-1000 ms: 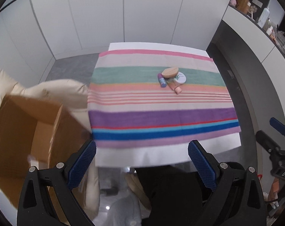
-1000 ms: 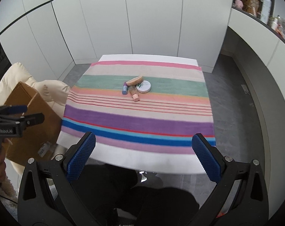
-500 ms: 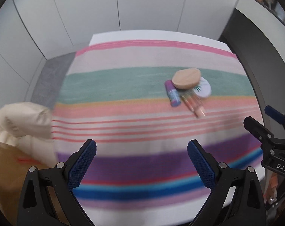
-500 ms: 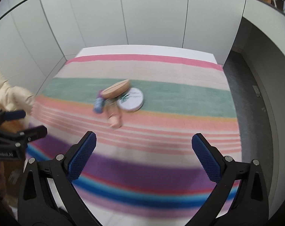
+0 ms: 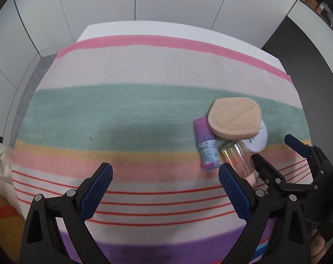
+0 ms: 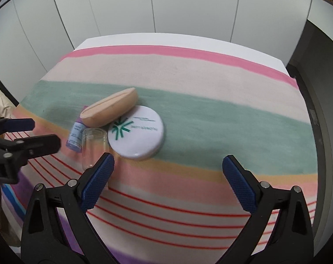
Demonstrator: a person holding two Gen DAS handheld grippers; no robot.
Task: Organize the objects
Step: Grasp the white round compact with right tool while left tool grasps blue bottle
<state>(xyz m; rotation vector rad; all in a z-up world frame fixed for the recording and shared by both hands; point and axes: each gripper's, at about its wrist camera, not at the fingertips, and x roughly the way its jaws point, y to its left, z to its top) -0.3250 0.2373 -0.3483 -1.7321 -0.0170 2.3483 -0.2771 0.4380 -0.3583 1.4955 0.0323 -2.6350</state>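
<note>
Nothing looks sorted yet: all 4 small things sit bunched in one pile on the striped cloth (image 6: 210,83), and neither tool holds any of them.

In the right wrist view the pile is left of centre. A white round compact (image 6: 136,132) with a green logo lies flat, and a tan sponge puff (image 6: 110,107) leans across its upper left edge. A small purple bottle (image 6: 75,136) lies just left of it, touching a clear glass bottle (image 6: 93,148) that runs down toward the lower left.

The right gripper (image 6: 168,180) has its jaws wide apart and empty, and its left fingertip is just beside the clear bottle's near end. The left gripper (image 5: 165,189) is also spread wide and empty, over bare cloth in the lower middle of its view, with the pile at its right.

My judgement: the task is at its very start, with the whole pile left to sort. No box or tray for them shows clearly in either view.
</note>
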